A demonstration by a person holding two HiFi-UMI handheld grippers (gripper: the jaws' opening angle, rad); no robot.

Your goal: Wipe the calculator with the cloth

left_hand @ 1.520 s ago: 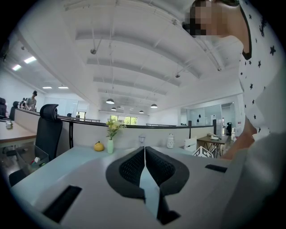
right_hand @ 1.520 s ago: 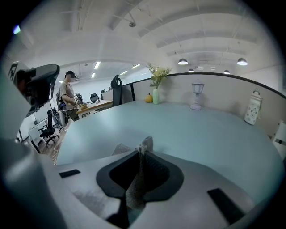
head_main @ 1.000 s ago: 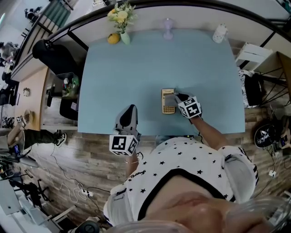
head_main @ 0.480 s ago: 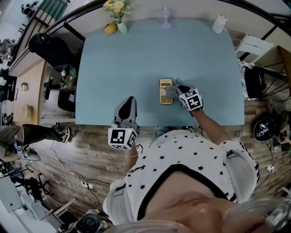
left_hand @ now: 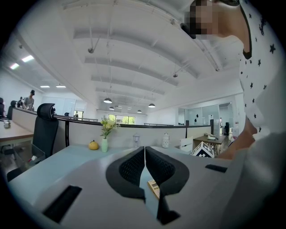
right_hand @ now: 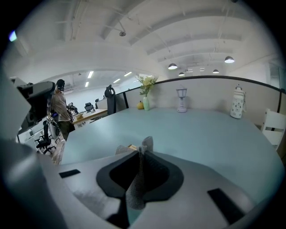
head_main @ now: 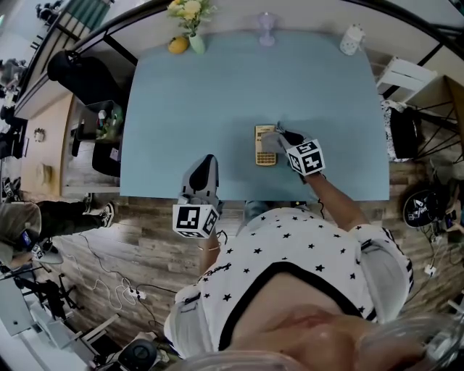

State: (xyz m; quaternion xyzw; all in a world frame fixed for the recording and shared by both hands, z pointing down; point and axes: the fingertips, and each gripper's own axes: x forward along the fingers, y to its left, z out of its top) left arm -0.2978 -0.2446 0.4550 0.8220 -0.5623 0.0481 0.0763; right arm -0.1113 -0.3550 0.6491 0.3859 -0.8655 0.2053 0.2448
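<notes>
A small yellow calculator point(head_main: 265, 146) lies flat on the pale blue table point(head_main: 188, 116), right of centre near the front edge. My right gripper point(head_main: 281, 137) is shut on a grey cloth point(head_main: 271, 140), which rests on the calculator's right side. In the right gripper view the cloth point(right_hand: 136, 188) is pinched between the jaws, and its corner sticks up past them. My left gripper point(head_main: 205, 168) hangs over the front edge of the table, to the left of the calculator, shut and holding nothing. The left gripper view shows a corner of the calculator point(left_hand: 153, 188) below its jaws point(left_hand: 145, 170).
At the back of the table stand a vase of flowers point(head_main: 191, 22) with a yellow fruit point(head_main: 177, 46) beside it, a clear glass point(head_main: 266, 27) and a white container point(head_main: 350, 39). A black office chair point(head_main: 83, 76) is on the left, a white stool point(head_main: 406, 72) on the right.
The right gripper and the cloth slid slightly up along the calculator's right side. The left gripper stayed where it was at the table's front edge.
</notes>
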